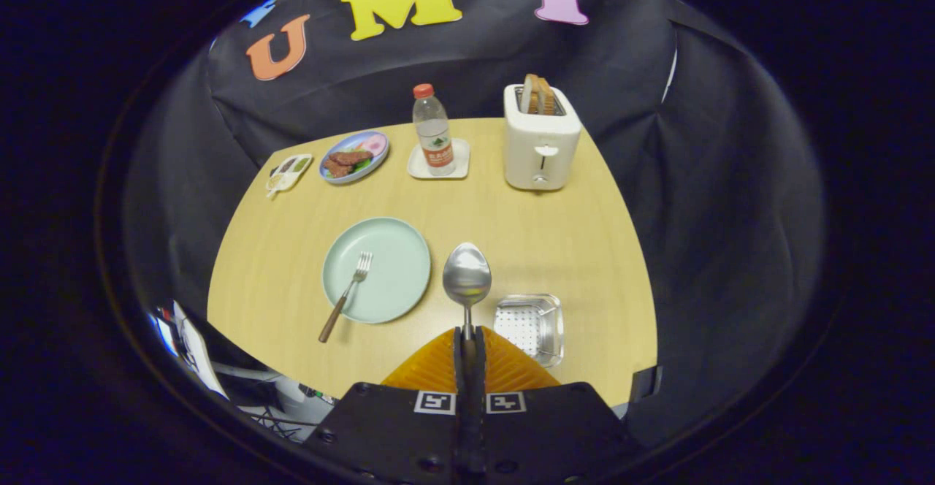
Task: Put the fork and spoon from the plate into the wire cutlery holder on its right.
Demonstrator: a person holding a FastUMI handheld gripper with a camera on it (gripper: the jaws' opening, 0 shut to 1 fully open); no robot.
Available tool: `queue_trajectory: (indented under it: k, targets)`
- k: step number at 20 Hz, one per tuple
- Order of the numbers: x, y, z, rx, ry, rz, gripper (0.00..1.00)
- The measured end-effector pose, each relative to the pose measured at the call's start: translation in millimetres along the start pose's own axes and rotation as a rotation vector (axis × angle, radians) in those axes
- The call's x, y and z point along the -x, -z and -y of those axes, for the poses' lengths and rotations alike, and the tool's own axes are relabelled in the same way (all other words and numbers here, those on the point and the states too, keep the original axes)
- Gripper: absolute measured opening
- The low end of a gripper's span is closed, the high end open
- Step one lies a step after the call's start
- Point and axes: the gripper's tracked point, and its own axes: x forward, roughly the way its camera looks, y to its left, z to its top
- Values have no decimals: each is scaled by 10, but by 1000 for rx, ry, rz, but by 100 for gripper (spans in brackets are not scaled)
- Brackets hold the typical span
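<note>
A wooden table (570,251) is seen from above, through a camera riding on a hand-held gripper (468,339). The two orange fingers (431,364) are closed tight on the handle of a spoon (467,275), whose bowl is held out just ahead of them, lifted clear of the table. A pale green plate (391,251) lies to the left of the spoon, and a fork (346,295) is laid across it, tines on the plate and brown handle hanging over the near rim. The holder (529,327), a small metal basket with a perforated floor, sits just right of the fingers and nothing is seen inside it. Neither piece has been delivered, it is judged: the spoon is picked up but not yet dropped in, and the fork is untouched. Farther back a toaster (541,142), a bottle (432,131) and a plate of food (353,156) are set.
</note>
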Motion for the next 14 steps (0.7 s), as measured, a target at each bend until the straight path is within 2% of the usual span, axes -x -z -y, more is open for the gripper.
queue_trajectory:
  k: [5, 14]
  targets:
    - [1, 212, 366, 4, 12, -99, 0]
    - [-275, 483, 419, -113, -24, -278, 2]
